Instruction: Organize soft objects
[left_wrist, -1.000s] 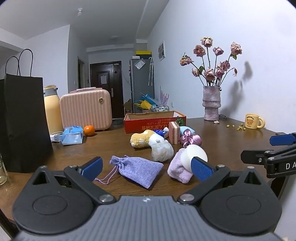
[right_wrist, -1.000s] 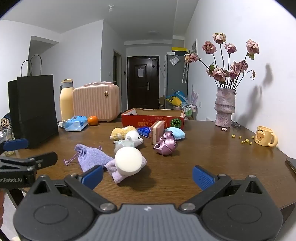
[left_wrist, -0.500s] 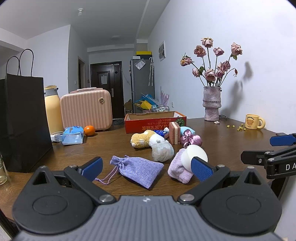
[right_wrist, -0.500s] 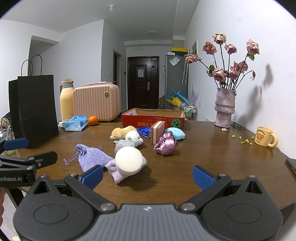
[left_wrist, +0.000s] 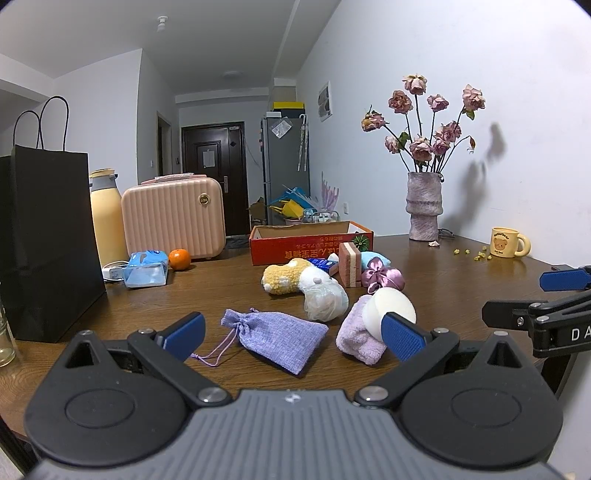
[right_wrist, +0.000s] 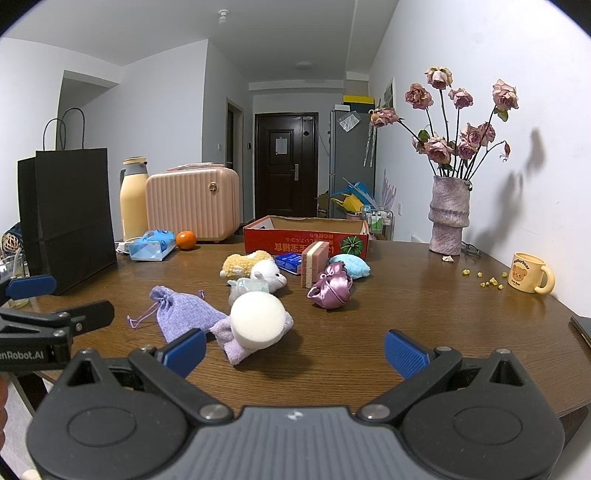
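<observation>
Grippers both hover with fingers spread wide, empty — left gripper (left_wrist: 291, 334), right gripper (right_wrist: 295, 349). Just ahead of the left lies one woven lilac pouch (left_wrist: 279, 332); a round white sponge (right_wrist: 258, 323) rests on a fuzzy purple cloth (right_wrist: 236, 341). Only the right view shows the satin bag (right_wrist: 330, 288) unhidden. Farther off — one red box (right_wrist: 306, 236), open-topped cardboard.

I read "DA" on right claw (left_wrist: 565, 291), "nRobot.AI" on left claw (right_wrist: 40, 299); red box (right_wrist: 306, 240) print upside down, unreadable.
</observation>
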